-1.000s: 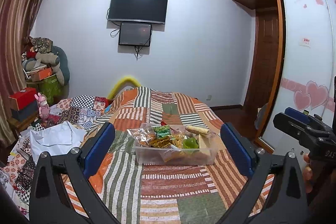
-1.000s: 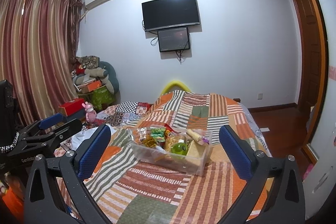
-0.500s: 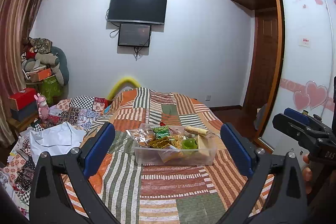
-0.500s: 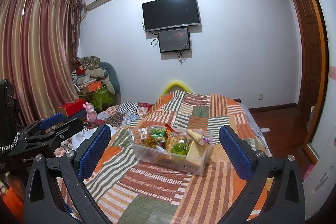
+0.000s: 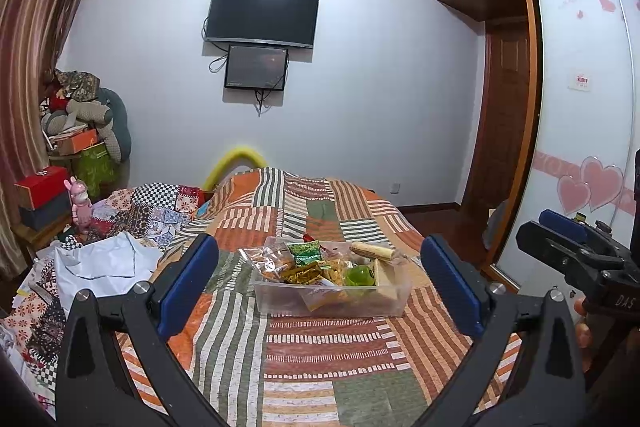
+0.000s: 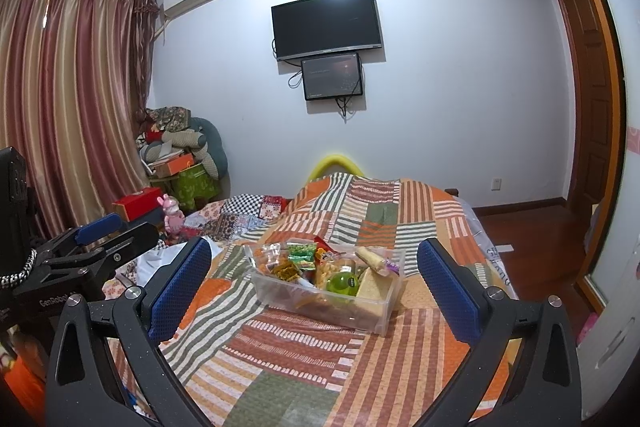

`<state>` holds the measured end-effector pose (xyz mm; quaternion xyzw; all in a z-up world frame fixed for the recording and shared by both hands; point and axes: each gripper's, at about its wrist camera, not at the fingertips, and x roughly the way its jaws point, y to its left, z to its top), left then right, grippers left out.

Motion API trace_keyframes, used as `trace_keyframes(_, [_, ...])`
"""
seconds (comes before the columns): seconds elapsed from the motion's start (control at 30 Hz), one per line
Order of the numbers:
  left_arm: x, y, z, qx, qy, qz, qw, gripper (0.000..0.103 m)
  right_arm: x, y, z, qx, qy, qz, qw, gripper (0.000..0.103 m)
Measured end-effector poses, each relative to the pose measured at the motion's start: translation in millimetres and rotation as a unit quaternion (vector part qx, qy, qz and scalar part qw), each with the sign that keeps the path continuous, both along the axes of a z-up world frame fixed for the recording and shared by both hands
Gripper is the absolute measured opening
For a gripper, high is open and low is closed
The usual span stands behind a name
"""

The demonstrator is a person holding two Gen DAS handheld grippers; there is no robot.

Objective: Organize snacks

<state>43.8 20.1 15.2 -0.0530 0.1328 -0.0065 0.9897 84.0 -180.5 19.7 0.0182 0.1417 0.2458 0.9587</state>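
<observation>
Both grippers held above the near end of the bed (image 5: 320, 359), aimed along its length toward the far wall. Left gripper (image 5: 320, 281): blue-padded fingers spread wide apart, nothing between them. Right gripper (image 6: 314, 285): same state, fingers wide apart and empty; it also shows at the right edge of the left wrist view, with part of a hand (image 5: 582, 323) behind it.

Clear plastic box (image 5: 332, 297) sits on the patchwork bedspread near the middle of the bed, closer to the right edge than the left. It is filled with mixed snacks: a green packet (image 5: 306, 251), a clear bag of orange pieces (image 5: 270, 261), a long wrapped roll (image 5: 372, 251) lying across the far right corner, a round green container (image 5: 358, 275). No contact between either gripper and the box; both well short of it.

White cloth (image 5: 100, 263) and patterned bedding are piled along the bed's left edge
</observation>
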Motion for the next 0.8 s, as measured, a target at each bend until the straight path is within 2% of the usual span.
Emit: trace_keyframes(0.8, [1.1, -0.4, -3.4, 0.000, 0.008, -0.010, 0.9999, 0.103, 10.3, -1.3, -2.2, 0.004, 0.007, -0.004, 1.000, 0.103])
